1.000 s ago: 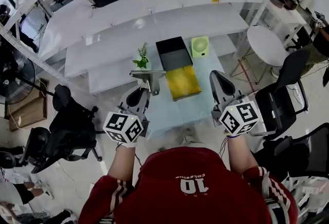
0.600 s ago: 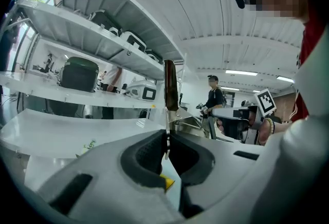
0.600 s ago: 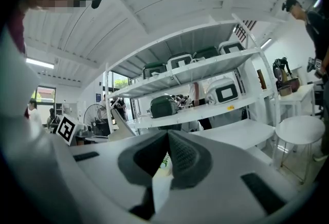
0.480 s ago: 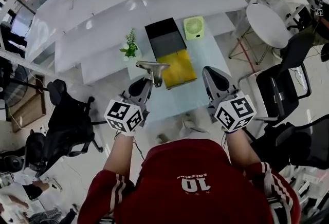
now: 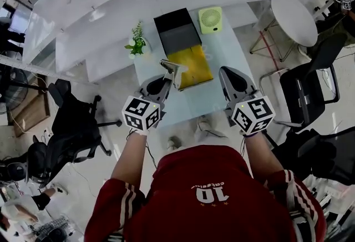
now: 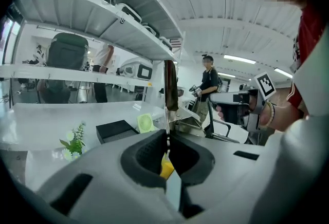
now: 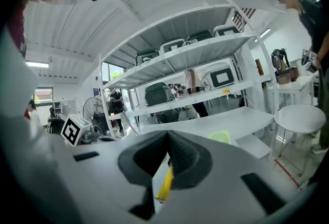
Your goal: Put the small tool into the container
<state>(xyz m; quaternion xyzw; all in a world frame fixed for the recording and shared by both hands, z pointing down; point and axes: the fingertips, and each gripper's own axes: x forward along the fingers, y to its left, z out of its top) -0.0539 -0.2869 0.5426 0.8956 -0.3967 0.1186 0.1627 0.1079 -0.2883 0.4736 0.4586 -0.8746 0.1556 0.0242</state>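
My left gripper [image 5: 165, 77] is shut on a small metal tool [image 5: 171, 67], a flat steel blade with a brown handle. In the left gripper view the tool [image 6: 170, 88] stands up out of the closed jaws [image 6: 167, 138]. It hangs over the glass table [image 5: 202, 103], at the near left corner of the yellow tray [image 5: 194, 64]. The black container [image 5: 176, 29] lies open just behind that tray. My right gripper [image 5: 227, 74] hovers over the table's right side, shut, with nothing seen between its jaws [image 7: 167, 152].
A green fan [image 5: 211, 18] stands right of the black container and a small potted plant [image 5: 137, 42] to its left. White shelves [image 5: 111, 24] run behind the table. Black office chairs [image 5: 75, 124] stand on both sides, and a round white table [image 5: 294, 16] at the right.
My left gripper has carried the tool to the right and forward, up to the yellow tray's corner. The right gripper has hardly moved. The head camera has tilted.
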